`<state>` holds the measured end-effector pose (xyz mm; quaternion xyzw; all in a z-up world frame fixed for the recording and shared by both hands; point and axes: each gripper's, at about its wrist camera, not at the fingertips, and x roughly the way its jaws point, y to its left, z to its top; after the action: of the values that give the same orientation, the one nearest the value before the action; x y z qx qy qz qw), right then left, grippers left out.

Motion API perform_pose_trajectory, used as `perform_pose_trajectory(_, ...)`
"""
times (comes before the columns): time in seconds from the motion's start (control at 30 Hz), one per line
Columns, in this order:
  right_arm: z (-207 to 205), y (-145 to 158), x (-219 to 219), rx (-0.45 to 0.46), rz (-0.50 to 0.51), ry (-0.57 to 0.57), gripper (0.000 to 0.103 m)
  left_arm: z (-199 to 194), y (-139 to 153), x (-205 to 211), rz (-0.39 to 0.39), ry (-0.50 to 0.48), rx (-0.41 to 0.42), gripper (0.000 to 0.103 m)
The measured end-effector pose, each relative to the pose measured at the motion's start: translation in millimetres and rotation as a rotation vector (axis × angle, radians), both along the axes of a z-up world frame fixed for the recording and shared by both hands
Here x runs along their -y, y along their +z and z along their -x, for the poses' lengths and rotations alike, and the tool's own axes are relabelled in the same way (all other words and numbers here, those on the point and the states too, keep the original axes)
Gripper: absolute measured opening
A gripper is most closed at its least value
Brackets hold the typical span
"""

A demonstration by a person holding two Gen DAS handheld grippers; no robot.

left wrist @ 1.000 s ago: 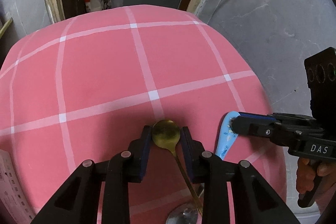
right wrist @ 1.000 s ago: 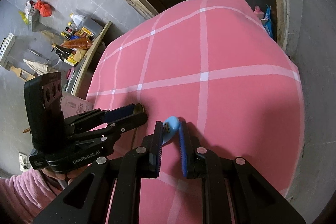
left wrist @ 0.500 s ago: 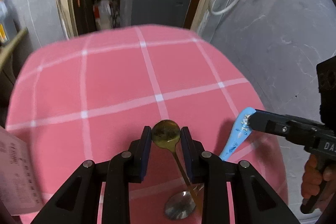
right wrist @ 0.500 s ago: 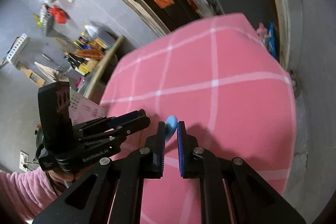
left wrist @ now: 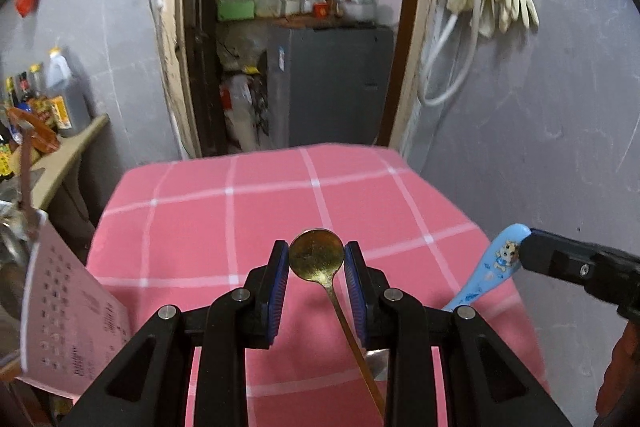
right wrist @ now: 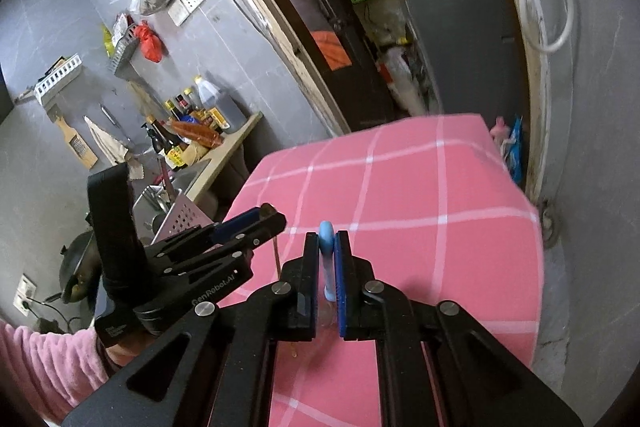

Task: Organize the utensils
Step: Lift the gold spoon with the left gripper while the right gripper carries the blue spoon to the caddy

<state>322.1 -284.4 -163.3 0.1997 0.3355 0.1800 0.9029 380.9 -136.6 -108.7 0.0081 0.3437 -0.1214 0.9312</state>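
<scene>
A gold spoon [left wrist: 320,263] has its bowl pinched between the blue pads of my left gripper [left wrist: 316,251], which is shut on it; the thin handle trails back under the gripper. The spoon hangs above the pink checked tablecloth [left wrist: 240,227]. To its right, a light blue plastic spoon [left wrist: 492,267] with a cartoon print sticks out of my right gripper [left wrist: 528,253]. In the right wrist view the blue spoon [right wrist: 327,259] stands edge-on between the pads of my right gripper [right wrist: 326,239], shut on it. My left gripper [right wrist: 276,221] hovers just left of it.
A silver spoon [left wrist: 378,363] lies on the cloth, mostly hidden under my left gripper. A printed calendar sheet [left wrist: 68,315] hangs at the table's left edge. A counter with bottles [right wrist: 192,131] and a perforated metal rack [right wrist: 180,215] stand to the left. A pink sleeve [right wrist: 44,363] shows.
Both grippers have risen off the cloth with their spoons and tipped upward, so the doorway and walls now fill the top. The right jaws have narrowed on the blue spoon.
</scene>
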Motion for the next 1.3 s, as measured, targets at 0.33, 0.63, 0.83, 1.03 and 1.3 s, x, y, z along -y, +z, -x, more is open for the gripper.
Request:
perform_pose_trajectory(0.33,15,36,-8,0.072,0.039,-0.036,0.007,22,30,-11,0.014,0.014,0.082,0.026)
perform_pose_trajectory(0.63,21,60,-17,0.09,0.06,-0.032,0.007,36,59,-29,0.039,0.029,0.115,0.026)
perform_pose_trajectory(0.83,20,70,-29,0.085,0.09,0.001,0.007,40,73,-38,0.054,0.043,0.131,0.026)
perform_pose_trajectory(1.03,19,80,-39,0.094,0.113,0.028,0.007,45,80,-43,0.055,0.047,0.145,0.026)
perform_pose_trajectory(1.3,18,93,-46,0.11,0.13,0.052,0.007,49,92,-53,0.067,0.067,0.162,0.026)
